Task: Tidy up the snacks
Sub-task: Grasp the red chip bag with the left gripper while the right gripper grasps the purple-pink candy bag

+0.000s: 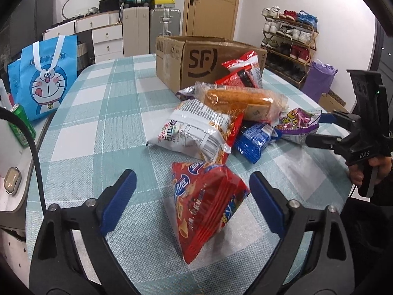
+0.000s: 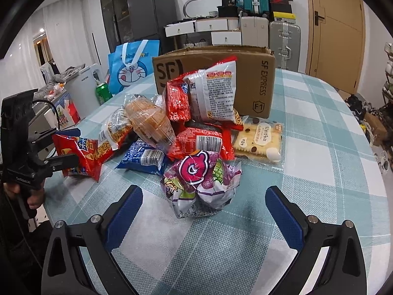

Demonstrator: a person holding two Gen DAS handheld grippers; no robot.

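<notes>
A pile of snack packets lies on the checked tablecloth in front of a cardboard SF box (image 1: 196, 59) (image 2: 255, 78). My left gripper (image 1: 192, 191) is open, its blue fingers on either side of a red chip bag (image 1: 208, 204), not touching it; that bag also shows in the right wrist view (image 2: 78, 157). My right gripper (image 2: 203, 204) is open around a purple snack bag (image 2: 201, 182), which also shows in the left wrist view (image 1: 297, 125). The pile holds a bread packet (image 1: 240, 98), a white packet (image 1: 196, 127) and a blue packet (image 1: 255, 140).
A blue Doraemon bag (image 1: 46, 78) and a green can (image 1: 22, 127) stand off the table's left side. A cracker packet (image 2: 258, 140) lies right of the pile. Suitcases, drawers and a door are behind; a shoe rack (image 1: 289, 39) is at the right.
</notes>
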